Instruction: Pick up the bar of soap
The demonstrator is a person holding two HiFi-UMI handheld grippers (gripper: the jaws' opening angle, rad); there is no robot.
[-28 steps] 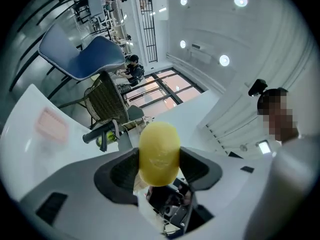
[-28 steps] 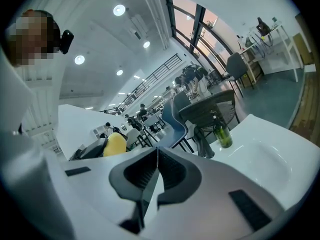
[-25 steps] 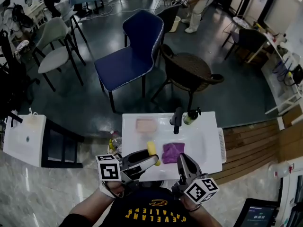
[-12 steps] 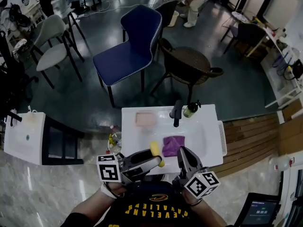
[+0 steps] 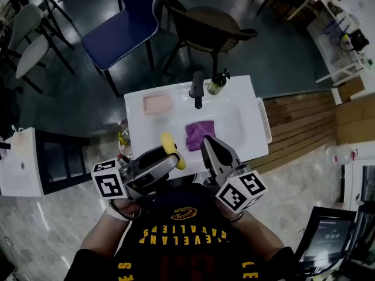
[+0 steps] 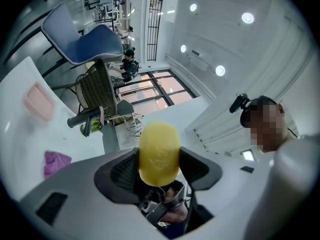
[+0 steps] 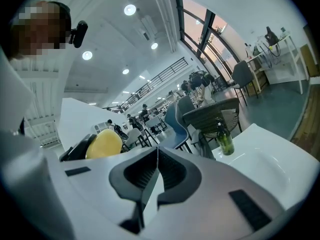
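Observation:
My left gripper (image 5: 171, 157) is shut on the yellow bar of soap (image 5: 170, 143), held up over the near edge of the white sink unit (image 5: 252, 113). In the left gripper view the soap (image 6: 159, 152) stands between the dark pads (image 6: 124, 172) and pokes out past them. My right gripper (image 5: 211, 152) is shut with nothing in it, just right of the left one; its pads (image 7: 172, 170) meet in the right gripper view, where the soap (image 7: 104, 144) shows at left.
On the sink unit lie a pink soap dish (image 5: 156, 103) at the back left, a purple cloth (image 5: 198, 134) in the basin, a black tap (image 5: 197, 88) and a green bottle (image 5: 216, 84). Chairs (image 5: 123, 16) stand beyond. A white side table (image 5: 19, 163) is at left.
The head view has tipped further down and the sink now sits higher in frame. Both grippers stay close to my body; the left keeps its hold on the soap.

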